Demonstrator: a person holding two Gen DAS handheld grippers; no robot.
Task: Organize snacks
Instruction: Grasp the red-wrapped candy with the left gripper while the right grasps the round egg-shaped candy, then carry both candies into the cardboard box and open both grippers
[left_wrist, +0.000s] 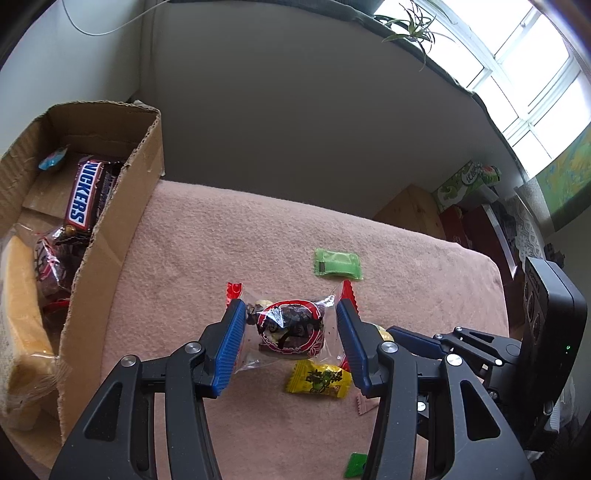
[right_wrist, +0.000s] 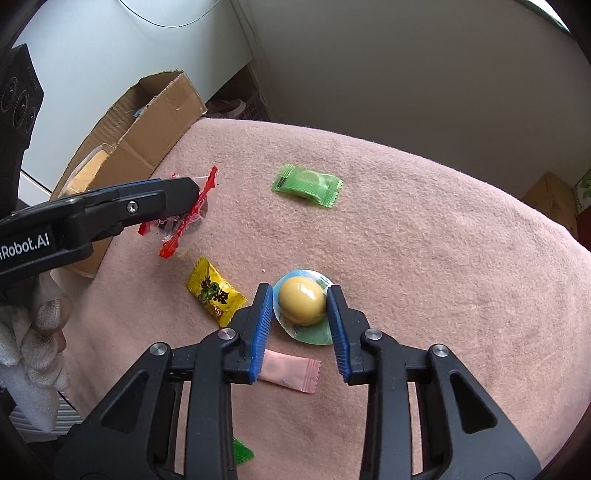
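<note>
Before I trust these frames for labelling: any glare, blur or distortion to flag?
Left wrist view: the window is blown out white, edges bend fisheye-style, and the clear wrapper glints. Right wrist view: evenly lit and sharp, glare only on the yellow ball, dark vignette in the corners.

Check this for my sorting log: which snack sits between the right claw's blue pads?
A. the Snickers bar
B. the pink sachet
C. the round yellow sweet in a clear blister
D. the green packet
C: the round yellow sweet lies between the right claw pads.
</note>
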